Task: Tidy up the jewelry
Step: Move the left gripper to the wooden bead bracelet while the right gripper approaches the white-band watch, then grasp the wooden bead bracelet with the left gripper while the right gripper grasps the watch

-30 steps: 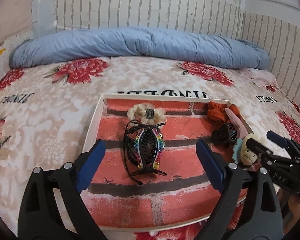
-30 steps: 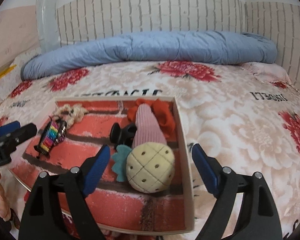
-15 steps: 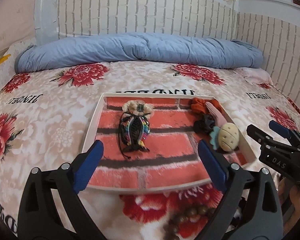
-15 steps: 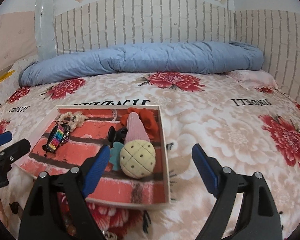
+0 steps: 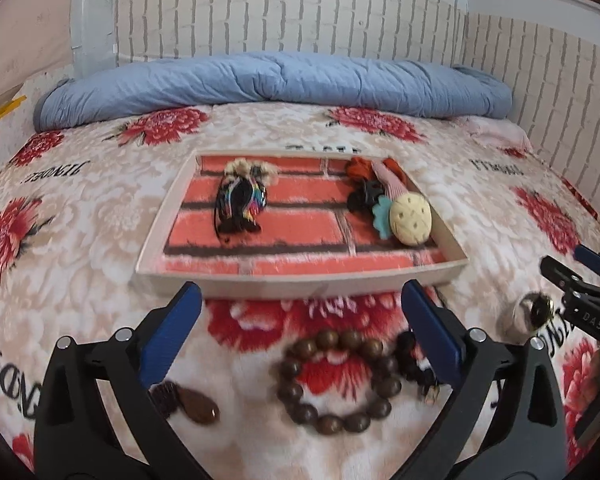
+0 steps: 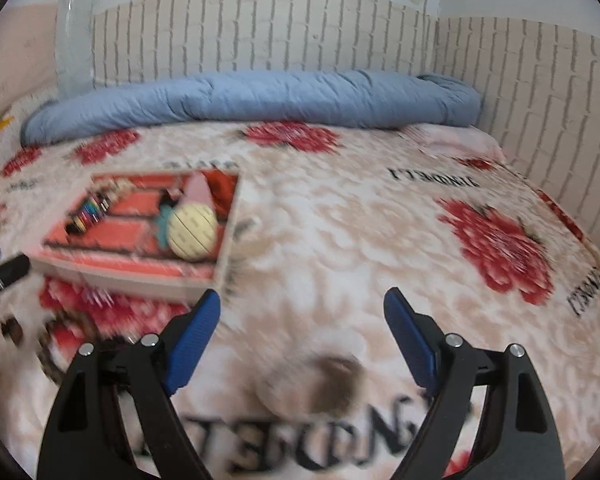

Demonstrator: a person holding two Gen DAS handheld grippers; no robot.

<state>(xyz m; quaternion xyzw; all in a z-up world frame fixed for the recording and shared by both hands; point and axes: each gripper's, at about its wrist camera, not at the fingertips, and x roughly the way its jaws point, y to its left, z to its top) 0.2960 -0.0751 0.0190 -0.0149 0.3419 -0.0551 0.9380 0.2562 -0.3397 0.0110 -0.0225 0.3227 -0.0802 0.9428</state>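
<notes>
Beyond both empty, wide-spread grippers, left (image 5: 296, 330) having just been opening, hair pieces are lying in the far brick-patterned tray (image 5: 300, 282), while the brown wooden bead bracelet (image 5: 340, 384) is waiting near.

A bed (image 5: 100, 216) under a beige blanket with red flowers; a rolled blue quilt (image 5: 276, 80) lies against the white brick-pattern wall (image 5: 300, 20) behind
</notes>
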